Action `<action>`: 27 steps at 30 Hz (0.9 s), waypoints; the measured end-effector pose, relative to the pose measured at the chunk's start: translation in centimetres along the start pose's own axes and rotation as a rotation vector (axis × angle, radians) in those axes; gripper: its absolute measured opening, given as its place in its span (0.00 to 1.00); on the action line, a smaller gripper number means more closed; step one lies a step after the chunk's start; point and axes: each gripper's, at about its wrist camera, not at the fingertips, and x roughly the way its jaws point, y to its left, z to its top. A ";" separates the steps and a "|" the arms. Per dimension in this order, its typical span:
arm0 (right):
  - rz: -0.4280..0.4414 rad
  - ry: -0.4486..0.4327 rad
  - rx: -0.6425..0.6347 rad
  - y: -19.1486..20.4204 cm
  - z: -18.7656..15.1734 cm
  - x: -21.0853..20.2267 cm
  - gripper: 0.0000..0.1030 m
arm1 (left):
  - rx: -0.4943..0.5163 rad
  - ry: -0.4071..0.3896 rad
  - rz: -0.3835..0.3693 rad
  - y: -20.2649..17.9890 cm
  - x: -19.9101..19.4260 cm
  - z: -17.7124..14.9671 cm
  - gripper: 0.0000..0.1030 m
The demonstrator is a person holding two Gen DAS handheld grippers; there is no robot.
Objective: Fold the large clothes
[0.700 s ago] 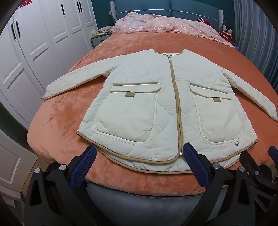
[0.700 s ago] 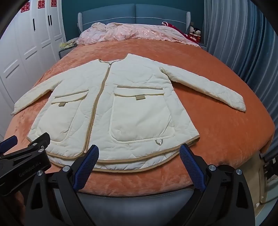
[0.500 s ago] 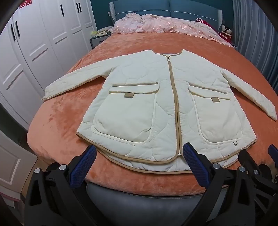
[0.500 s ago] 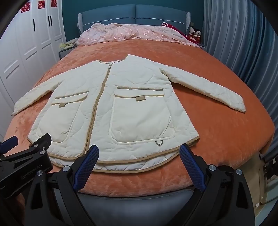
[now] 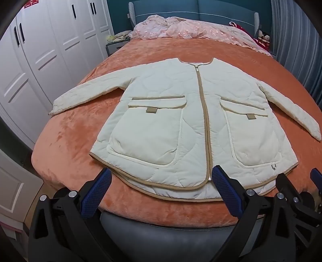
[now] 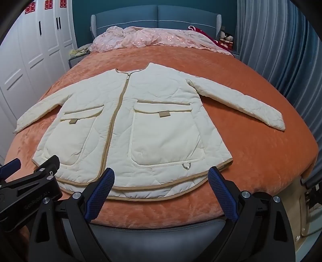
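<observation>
A cream quilted jacket (image 5: 193, 112) with tan trim lies flat, front up and zipped, sleeves spread, on the orange bed (image 5: 66, 145). It also shows in the right wrist view (image 6: 140, 125). My left gripper (image 5: 161, 177) is open and empty, hovering just before the jacket's hem, left of the zip. My right gripper (image 6: 161, 177) is open and empty, before the hem under the right pocket. The left gripper's body shows at the lower left of the right wrist view (image 6: 30, 181).
White wardrobe doors (image 5: 40, 50) stand left of the bed. A pink coverlet (image 5: 191, 30) is bunched at the blue headboard (image 6: 157, 14). Grey-blue curtains (image 6: 281, 44) hang on the right. A grey footboard (image 5: 161, 237) runs below the bed's near edge.
Both views have shifted slightly forward and the jacket sits a little higher in frame. The jacket has not moved and both grippers stay open.
</observation>
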 end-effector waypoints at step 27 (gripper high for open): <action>-0.003 0.004 -0.001 0.1 -0.1 0.2 0.89 | -0.002 0.004 -0.001 0.2 0.1 -0.2 0.94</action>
